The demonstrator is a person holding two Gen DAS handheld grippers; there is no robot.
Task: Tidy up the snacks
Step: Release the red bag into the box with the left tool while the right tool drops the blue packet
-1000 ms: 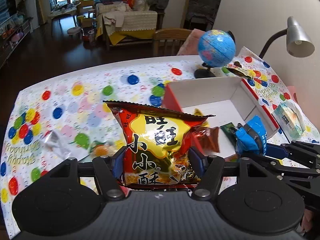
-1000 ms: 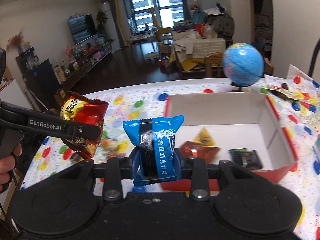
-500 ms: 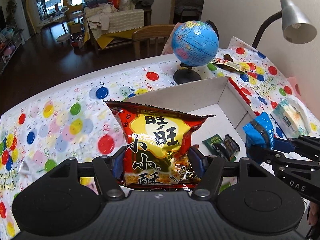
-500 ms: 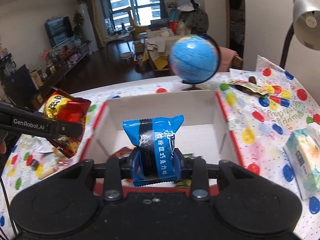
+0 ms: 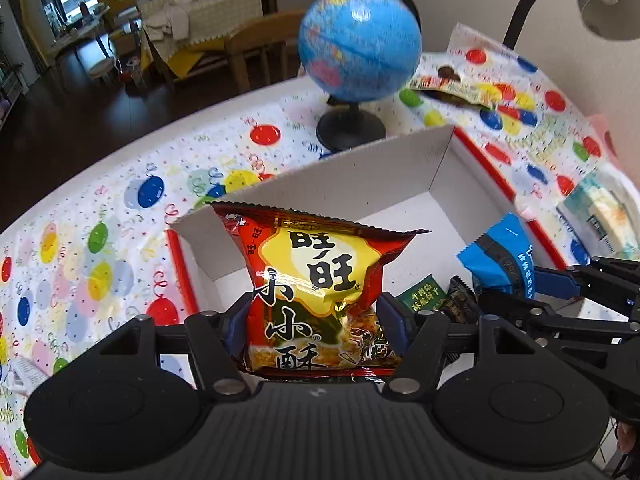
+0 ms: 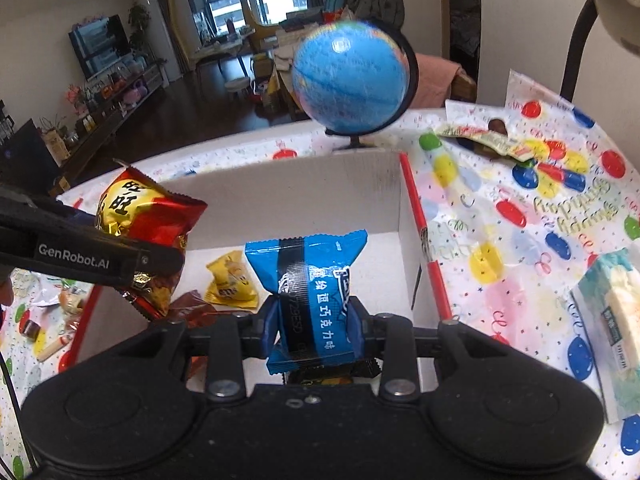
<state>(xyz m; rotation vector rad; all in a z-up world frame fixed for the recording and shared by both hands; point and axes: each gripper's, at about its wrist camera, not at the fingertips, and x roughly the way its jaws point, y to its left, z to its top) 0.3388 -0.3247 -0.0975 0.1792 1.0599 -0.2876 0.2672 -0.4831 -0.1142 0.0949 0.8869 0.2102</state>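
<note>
Nearest the left wrist camera, the left gripper (image 5: pixel 316 316) is clamped on a red and yellow snack bag (image 5: pixel 320 280), pads pressing both sides of its lower half, the bag upright over the near part of the white cardboard box (image 5: pixel 352 188). Beside it, the right gripper (image 6: pixel 312 320) pinches a blue wafer packet (image 6: pixel 308 280) about its middle, likewise suspended above the box interior. On the box floor below lie a yellow candy (image 6: pixel 232 280), a reddish-brown wrapper (image 6: pixel 196 308), a green biscuit packet (image 5: pixel 424 296) and a dark packet (image 5: pixel 460 304). Outside the box, a tissue pack (image 6: pixel 612 320) rests on the balloon-print tablecloth (image 5: pixel 120 216) to the right, and loose small sweets (image 6: pixel 48 344) remain on the cloth to the left. Beyond the far wall stands a globe (image 5: pixel 360 44), close to the box, with a flat wrapper (image 6: pixel 484 140) further right. Assessment: both items appear ready for release into the box. Risks noted: the two grippers work close together and could collide; the large bag, dropped upright, may lean on the left wall and tip out; a forward overshoot could strike the globe.
</note>
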